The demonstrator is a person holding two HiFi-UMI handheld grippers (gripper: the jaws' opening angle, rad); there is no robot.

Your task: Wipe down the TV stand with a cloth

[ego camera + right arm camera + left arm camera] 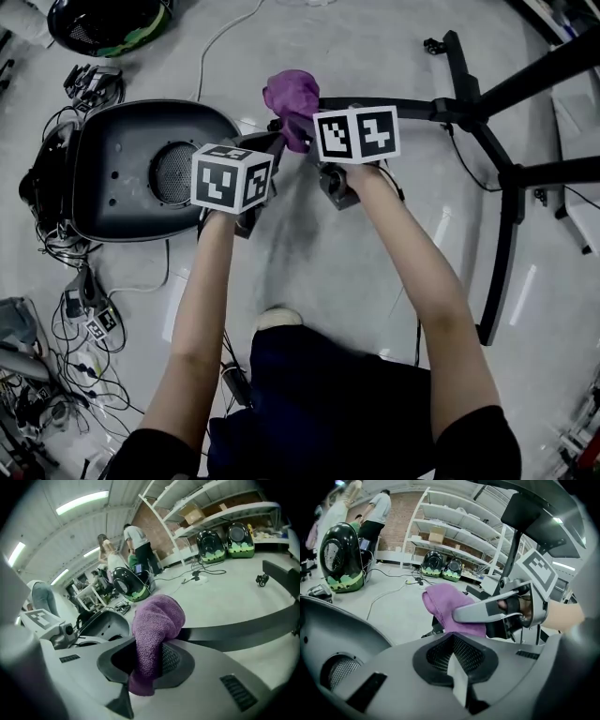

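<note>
Right gripper view: right tool (146, 665) clamped on cloth (157, 620). Left gripper view: left tool (457, 665) jaws together, empty. Head view: stand (497, 159) base spread on the floor.

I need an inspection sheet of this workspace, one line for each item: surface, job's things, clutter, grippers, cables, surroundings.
Surface: grey smooth floor.
Job's things: purple cloth held up near the black stand; contact cannot be told.
Clutter: black shell case on the floor at left.
Grippers: right gripper jaws shut on the cloth; left gripper jaws together, nothing between them.
Cables: tangled wires on the floor at left; white cable further off.
Surroundings: white shelves; people standing far behind.
</note>
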